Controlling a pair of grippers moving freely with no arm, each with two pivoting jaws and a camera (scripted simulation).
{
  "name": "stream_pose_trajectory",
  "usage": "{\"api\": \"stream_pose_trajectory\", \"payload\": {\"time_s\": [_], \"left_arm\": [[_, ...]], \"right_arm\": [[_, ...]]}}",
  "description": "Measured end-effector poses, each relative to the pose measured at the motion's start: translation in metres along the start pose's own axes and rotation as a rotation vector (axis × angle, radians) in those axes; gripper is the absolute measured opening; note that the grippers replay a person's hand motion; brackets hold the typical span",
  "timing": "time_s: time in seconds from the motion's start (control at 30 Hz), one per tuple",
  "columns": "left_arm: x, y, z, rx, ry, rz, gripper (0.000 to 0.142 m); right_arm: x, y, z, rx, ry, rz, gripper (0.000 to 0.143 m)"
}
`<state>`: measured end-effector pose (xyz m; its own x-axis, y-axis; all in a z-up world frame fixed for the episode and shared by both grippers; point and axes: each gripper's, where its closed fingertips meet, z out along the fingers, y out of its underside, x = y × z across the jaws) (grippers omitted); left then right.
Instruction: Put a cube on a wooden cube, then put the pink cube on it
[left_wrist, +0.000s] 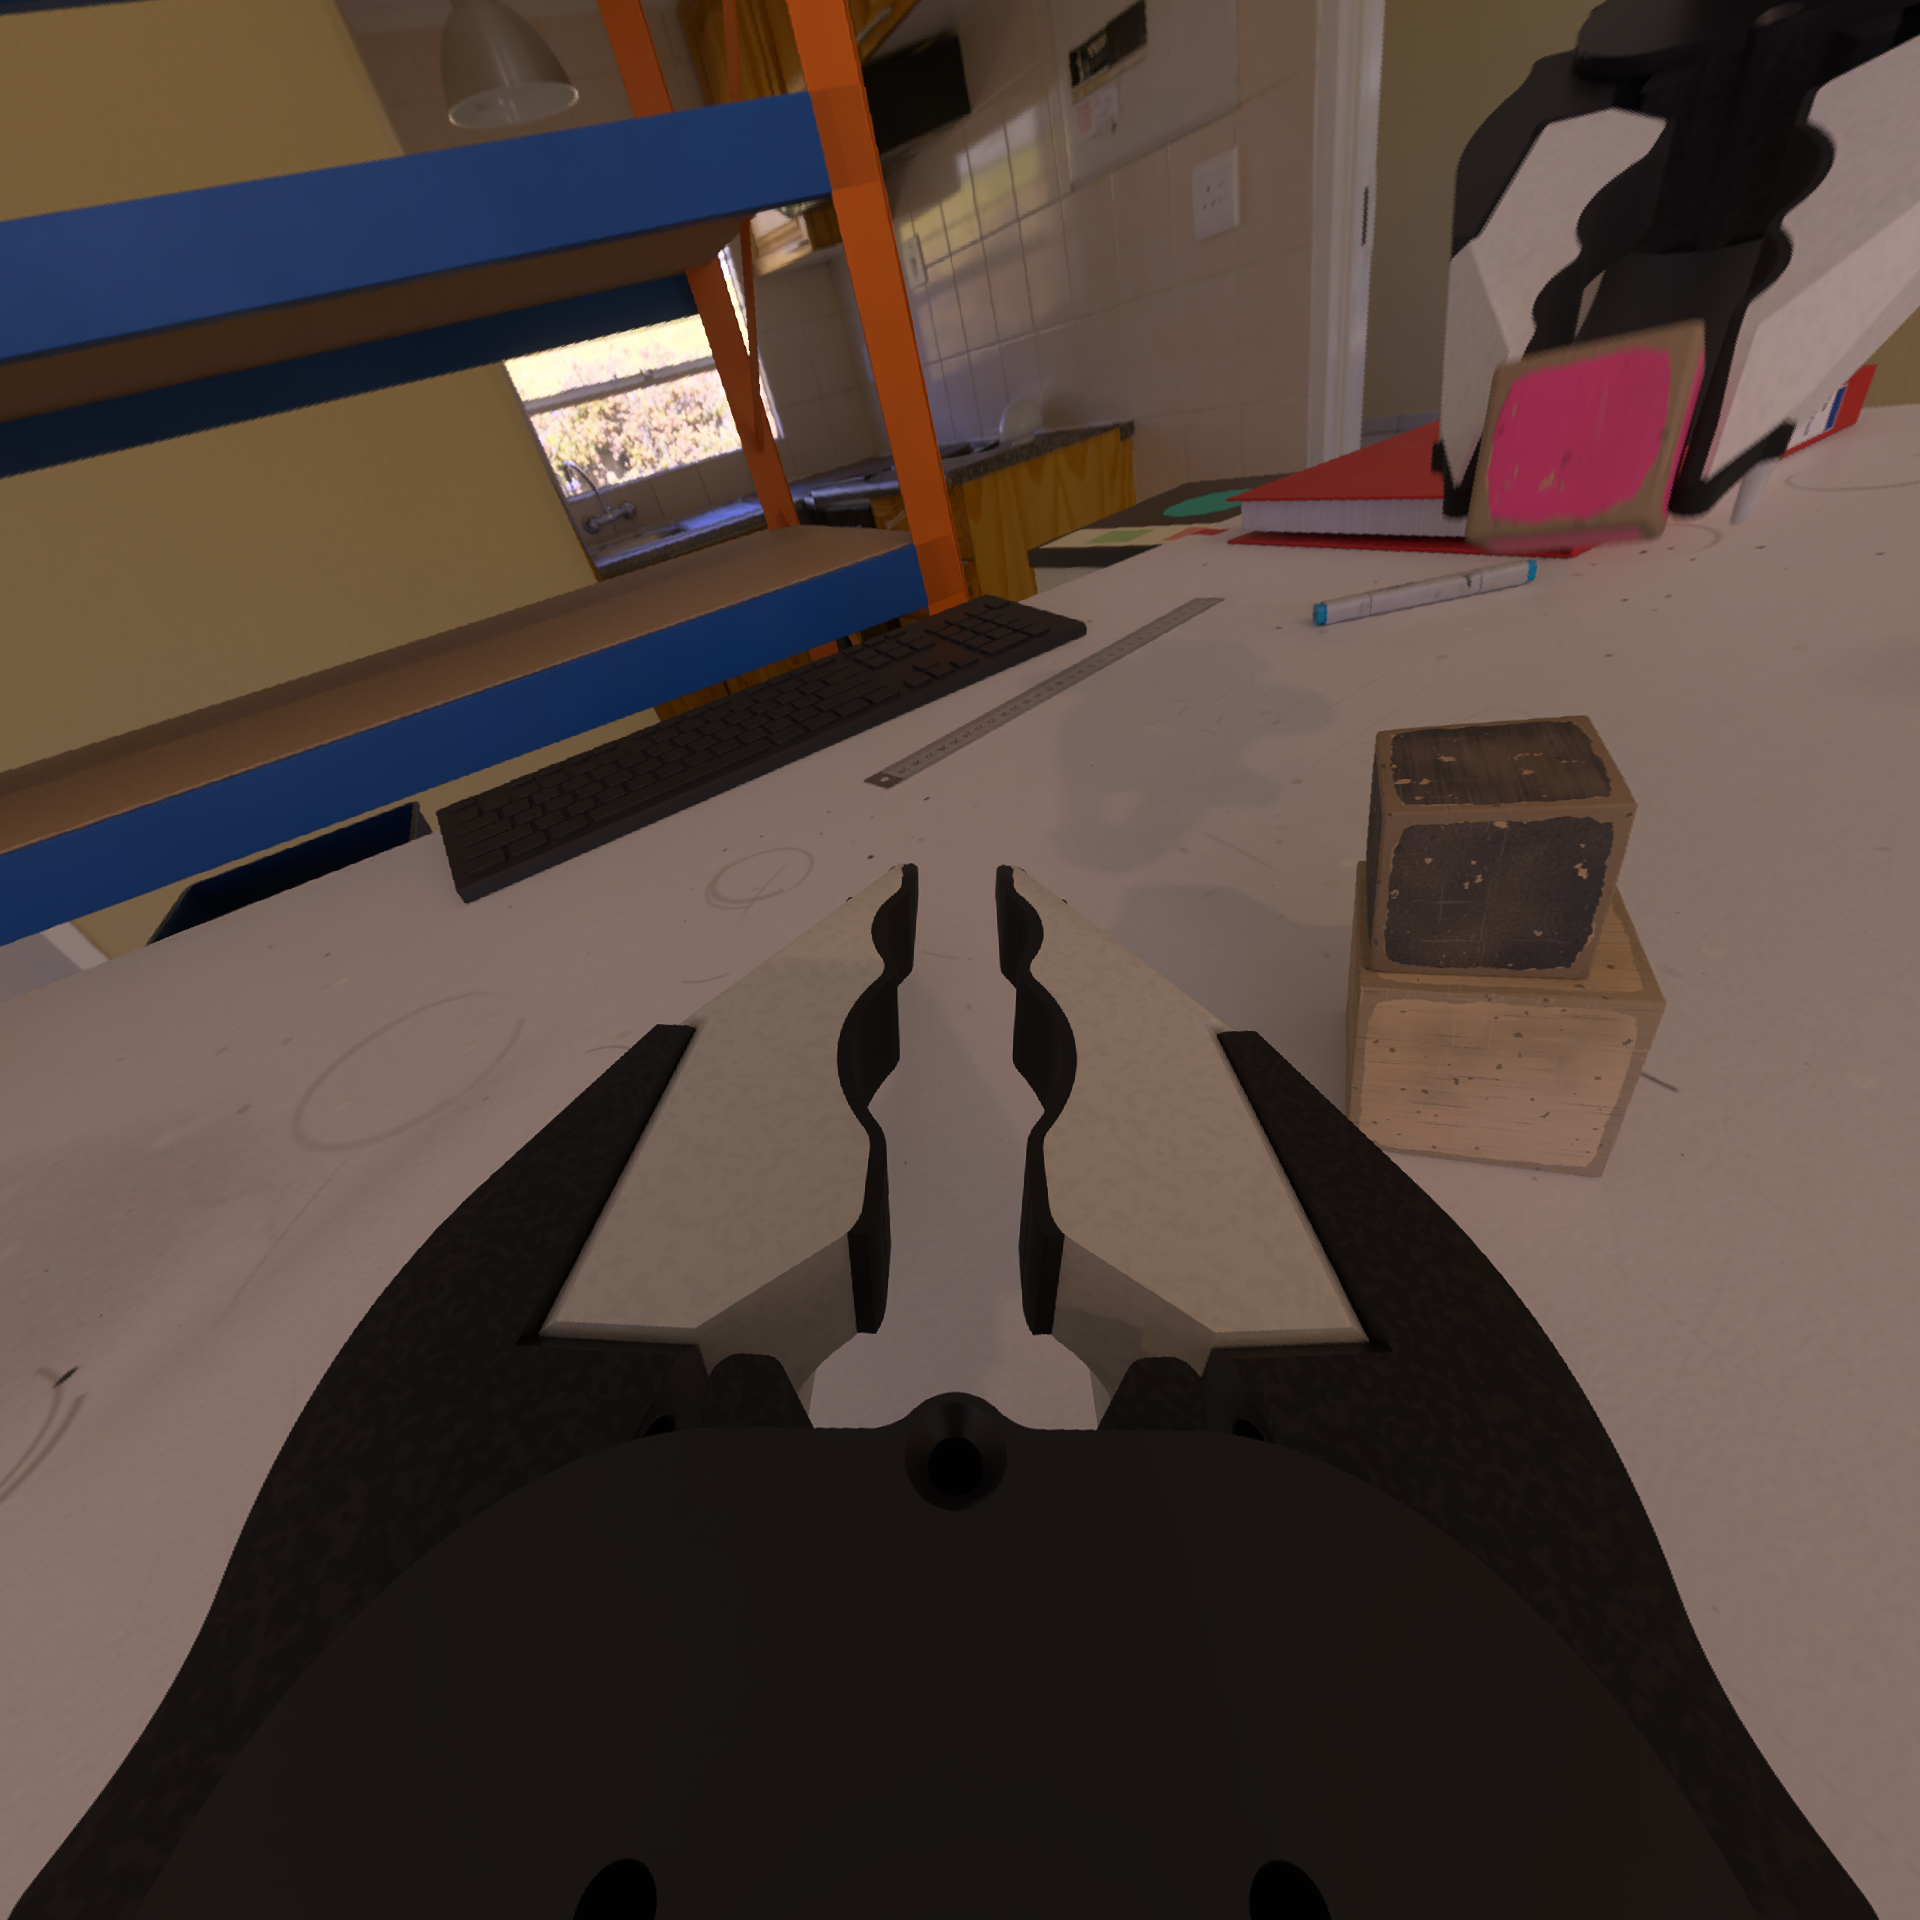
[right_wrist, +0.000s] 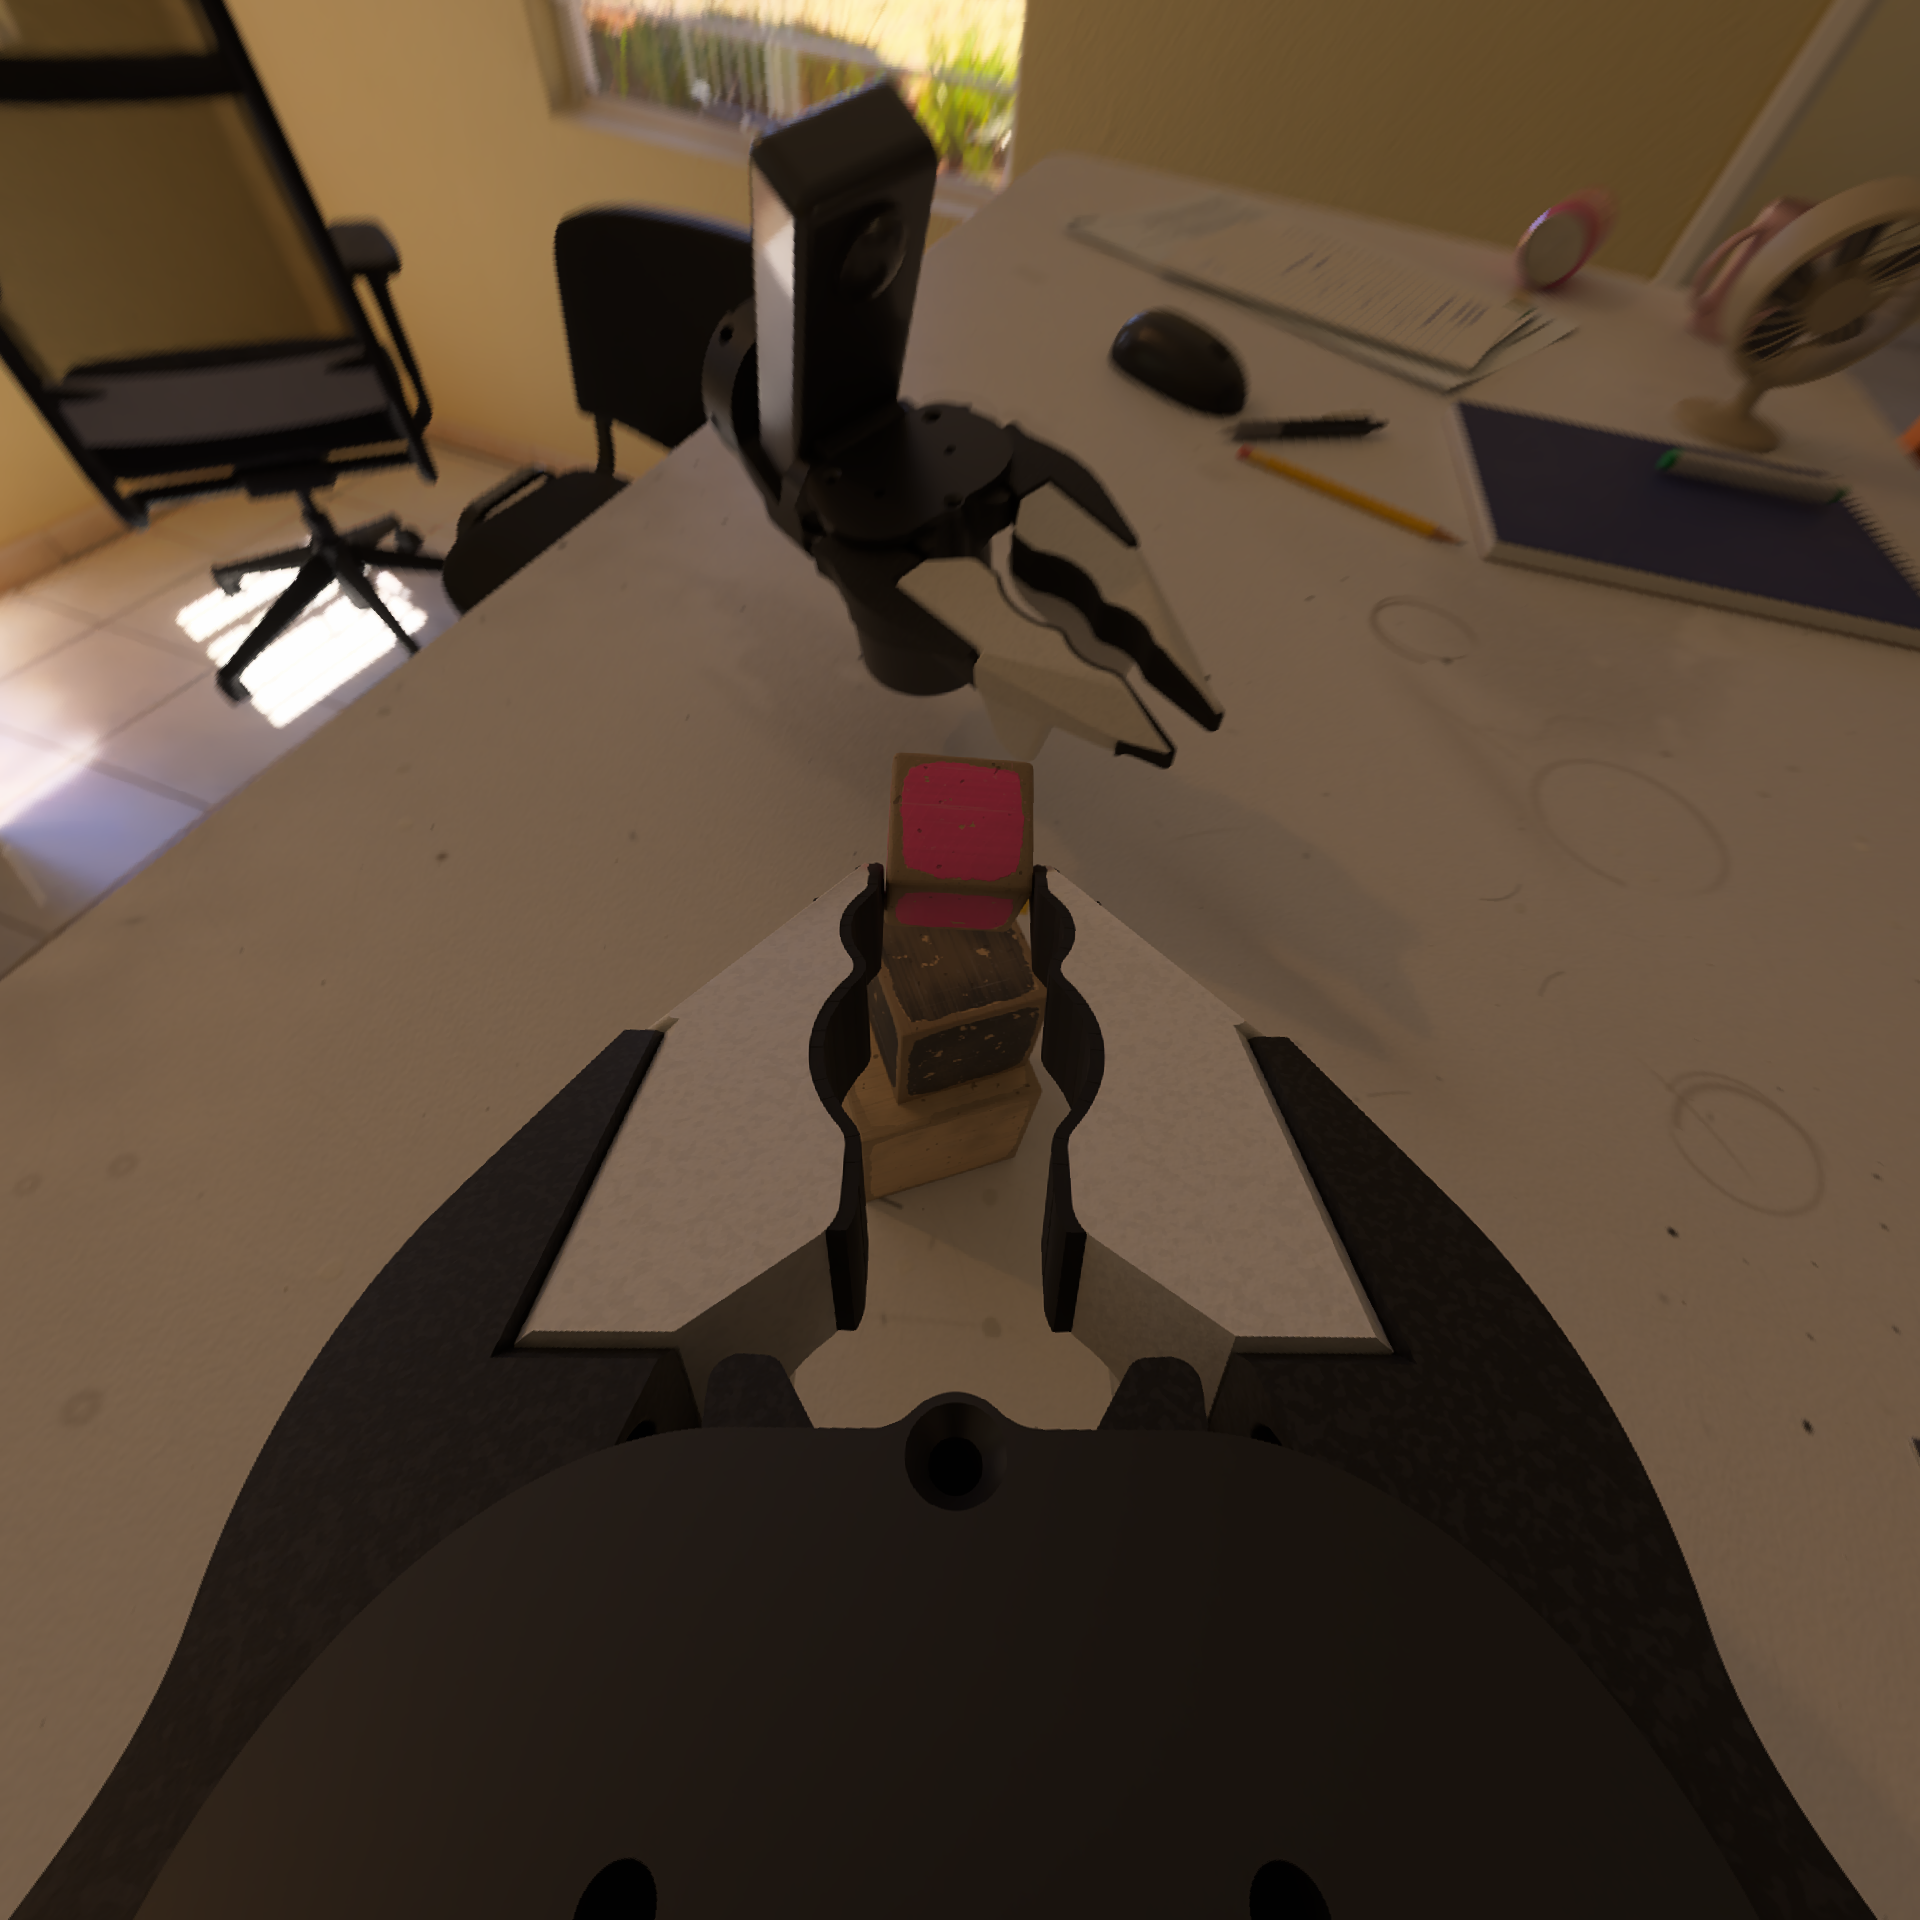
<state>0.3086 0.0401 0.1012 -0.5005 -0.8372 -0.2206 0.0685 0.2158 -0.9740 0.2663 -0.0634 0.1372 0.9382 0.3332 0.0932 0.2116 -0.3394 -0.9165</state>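
Note:
A black cube (left_wrist: 1496, 842) sits on a plain wooden cube (left_wrist: 1496, 1070) on the white table (left_wrist: 623, 1091), a little askew. My right gripper (right_wrist: 958, 883) is shut on the pink cube (right_wrist: 961, 831) and holds it in the air above that stack. The black cube (right_wrist: 961, 1029) and the wooden cube (right_wrist: 945, 1143) show below, between its fingers. In the left wrist view the right gripper (left_wrist: 1579, 488) and the pink cube (left_wrist: 1579, 436) hang high at the upper right. My left gripper (left_wrist: 958, 878) is empty, its jaws a narrow gap apart, to the left of the stack. It also shows in the right wrist view (right_wrist: 1179, 736).
A black keyboard (left_wrist: 758, 727), a steel ruler (left_wrist: 1049, 691), a marker (left_wrist: 1423, 594) and a red book (left_wrist: 1351, 488) lie beyond the stack, beside a blue and orange shelf (left_wrist: 416, 208). A mouse (right_wrist: 1179, 358), pencil (right_wrist: 1345, 494), notebook (right_wrist: 1683, 520) and fan (right_wrist: 1808, 301) are on the far side.

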Motion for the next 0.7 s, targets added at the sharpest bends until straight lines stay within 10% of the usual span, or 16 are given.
{"api": "stream_pose_trajectory", "payload": {"time_s": [0.7], "left_arm": [[0.001,0.005,0.003,-0.04,0.015,-0.005,0.015]], "right_arm": [[-0.004,0.028,0.022,-0.239,-0.092,-0.021,0.028]]}}
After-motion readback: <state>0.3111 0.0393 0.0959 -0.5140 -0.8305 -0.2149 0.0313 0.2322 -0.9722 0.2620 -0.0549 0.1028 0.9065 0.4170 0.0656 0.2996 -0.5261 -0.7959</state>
